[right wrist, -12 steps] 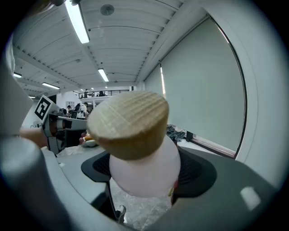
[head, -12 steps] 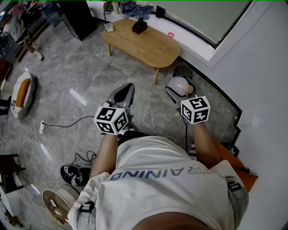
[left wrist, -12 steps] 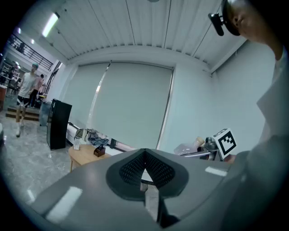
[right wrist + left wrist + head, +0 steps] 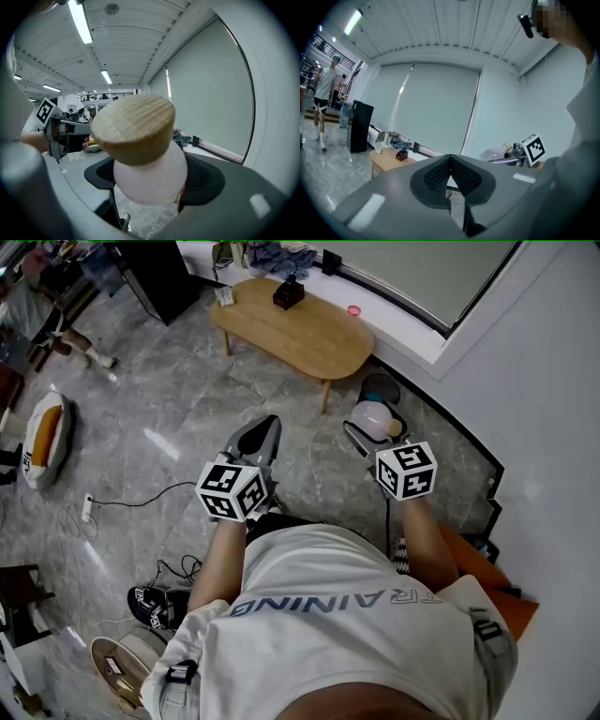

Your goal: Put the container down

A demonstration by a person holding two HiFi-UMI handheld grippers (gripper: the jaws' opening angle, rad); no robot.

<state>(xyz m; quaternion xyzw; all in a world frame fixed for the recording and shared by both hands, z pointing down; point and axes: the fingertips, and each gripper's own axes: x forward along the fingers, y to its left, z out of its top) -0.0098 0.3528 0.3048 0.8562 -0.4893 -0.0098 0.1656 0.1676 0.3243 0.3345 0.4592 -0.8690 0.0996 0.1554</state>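
My right gripper [image 4: 373, 427] is shut on the container [image 4: 372, 415], a rounded pale jar with a wooden cork-like lid [image 4: 396, 427]. It is held in the air over the grey floor, near the white wall. In the right gripper view the container [image 4: 149, 174] fills the space between the dark pads [image 4: 200, 177], and its lid [image 4: 133, 129] points at the camera. My left gripper [image 4: 263, 432] hangs level with it to the left, shut with nothing in it. In the left gripper view the left gripper [image 4: 450, 165] shows its jaws closed together.
A low oval wooden table [image 4: 309, 338] stands ahead by the window wall, with a small black box [image 4: 288, 294] on it. A black cabinet [image 4: 164, 273] stands at the back left. Cables [image 4: 122, 500] trail over the floor at the left. A person [image 4: 42, 315] walks at the far left.
Both grippers and the container stay where they were. The person at the far left has walked further into view.
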